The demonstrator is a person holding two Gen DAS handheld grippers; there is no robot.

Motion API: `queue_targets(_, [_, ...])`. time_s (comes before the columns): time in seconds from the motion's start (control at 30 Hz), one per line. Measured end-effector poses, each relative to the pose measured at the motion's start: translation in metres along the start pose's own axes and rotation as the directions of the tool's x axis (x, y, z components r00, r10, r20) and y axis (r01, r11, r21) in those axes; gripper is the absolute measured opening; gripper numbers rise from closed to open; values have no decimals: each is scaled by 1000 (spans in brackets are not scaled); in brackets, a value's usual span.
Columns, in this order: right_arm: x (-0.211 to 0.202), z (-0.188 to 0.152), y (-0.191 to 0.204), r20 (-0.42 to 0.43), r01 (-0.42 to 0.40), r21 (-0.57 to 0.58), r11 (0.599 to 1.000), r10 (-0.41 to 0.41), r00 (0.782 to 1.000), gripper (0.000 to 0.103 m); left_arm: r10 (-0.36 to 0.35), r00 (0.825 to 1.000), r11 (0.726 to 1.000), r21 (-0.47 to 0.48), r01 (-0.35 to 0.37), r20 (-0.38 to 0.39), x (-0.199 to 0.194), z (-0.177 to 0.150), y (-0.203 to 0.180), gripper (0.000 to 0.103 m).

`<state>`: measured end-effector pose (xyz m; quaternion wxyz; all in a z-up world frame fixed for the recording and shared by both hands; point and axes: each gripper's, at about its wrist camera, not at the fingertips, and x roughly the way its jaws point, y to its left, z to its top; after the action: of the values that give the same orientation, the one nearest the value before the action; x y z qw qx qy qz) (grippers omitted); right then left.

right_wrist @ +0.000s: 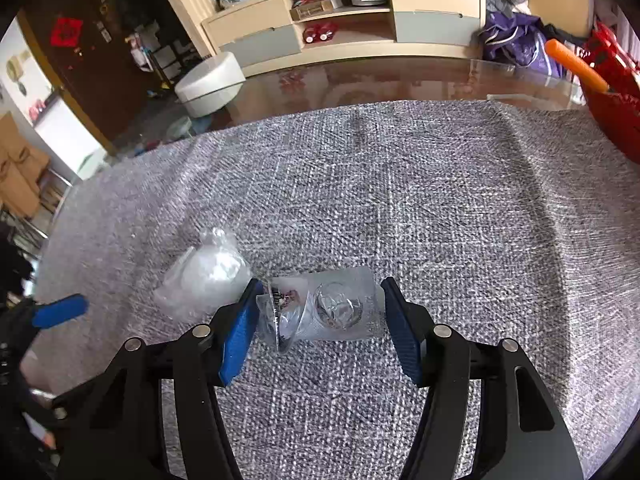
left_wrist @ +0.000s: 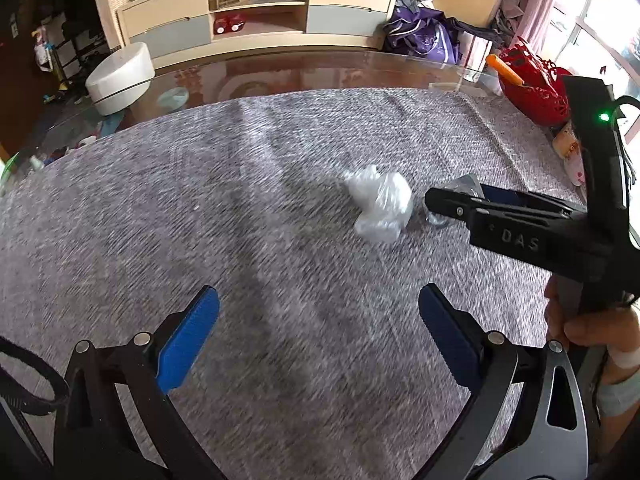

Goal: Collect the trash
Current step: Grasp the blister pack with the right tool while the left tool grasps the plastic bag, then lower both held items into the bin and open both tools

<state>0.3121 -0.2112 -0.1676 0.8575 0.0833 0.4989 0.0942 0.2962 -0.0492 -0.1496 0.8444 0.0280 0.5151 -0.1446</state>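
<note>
A clear plastic cup (right_wrist: 324,310) lies on its side on the grey cloth, between the blue pads of my right gripper (right_wrist: 318,320). The jaws are open around it, each pad close to an end of the cup. A crumpled clear plastic bag (right_wrist: 204,280) lies just left of the cup; it also shows in the left wrist view (left_wrist: 380,204). My left gripper (left_wrist: 320,332) is open and empty above the cloth, short of the bag. The right gripper (left_wrist: 500,216) reaches in from the right in that view, covering most of the cup (left_wrist: 464,188).
A grey woven cloth (right_wrist: 400,184) covers a glass table (right_wrist: 360,80). A red basket (right_wrist: 612,92) with an orange stick (right_wrist: 576,66) stands at the far right. A white round stool (right_wrist: 210,84) and a cabinet (right_wrist: 344,16) are beyond the table.
</note>
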Motion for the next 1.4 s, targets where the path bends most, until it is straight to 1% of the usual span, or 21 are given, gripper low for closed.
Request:
queue_targets(0.07, [-5,2,-6,28,15,7,1000,-15,999,60,-14,1000,1000,5,14,1,7,8,-5,94])
queue_targets(0.2, [-11,12,-27,51,24,34,999,-26,998,60,-35,999,999,28,35,11,19,20,-18,93])
queue_targets(0.23, [-13,12,-30,55,26,40,999,-28,998,60,-41,999,999,35,40,12,22,23,-21,91])
queue_targets(0.33, [-17,16,-41,67,25,65,998,-30,997,60,-49,999,997,52,48,12,31,30,-27,82])
queue_targets(0.37, [-18,18,-43,69,25,70,997,-30,997,60,-46,999,997,61,45,11,36,33,-29,76])
queue_targets(0.4, [-18,19,-45,71,25,75,997,-31,997,60,-43,999,997,67,42,8,40,35,-31,66])
queue_targets(0.43, [-18,20,-47,70,25,77,997,-31,997,60,-43,999,997,70,43,4,44,36,-32,61])
queue_targets(0.5, [-19,20,-47,70,28,82,996,-33,997,60,-56,998,996,67,57,-13,52,38,-33,41])
queue_targets(0.57, [-21,20,-47,73,25,87,996,-31,997,60,-52,999,996,70,53,-14,53,37,-33,28])
queue_targets(0.6, [-23,21,-45,75,22,88,996,-28,997,60,-56,998,996,70,57,-14,51,37,-33,23])
queue_targets(0.67, [-31,18,-41,82,14,83,996,-21,996,60,-75,997,995,59,76,-11,42,34,-31,23])
queue_targets(0.73, [-42,15,-37,93,5,75,997,-12,996,60,-64,998,996,58,63,8,27,32,-30,22])
queue_targets(0.9, [-91,6,-9,145,6,28,1000,-10,989,60,-30,995,999,43,26,96,-37,24,-24,22])
queue_targets(0.93, [-104,4,-2,159,4,17,1000,-7,987,60,-13,993,999,39,8,118,-55,21,-24,22])
queue_targets(1.03, [-139,-7,15,187,4,1,1000,-5,982,60,14,987,999,30,-19,160,-94,12,-22,22])
queue_targets(1.13, [-172,-24,31,211,4,-27,1000,2,977,61,30,978,999,7,-32,206,-142,-7,-19,22])
queue_targets(1.23, [-205,-46,49,236,23,-69,997,-6,972,61,50,969,999,-1,-51,241,-179,-29,-20,22])
queue_targets(1.33, [-229,-68,61,260,33,-87,996,-9,965,61,56,966,998,-5,-56,252,-201,-51,-23,23])
queue_targets(1.4, [-242,-84,66,267,30,-97,995,-3,964,61,57,966,998,-9,-56,254,-214,-73,-24,24])
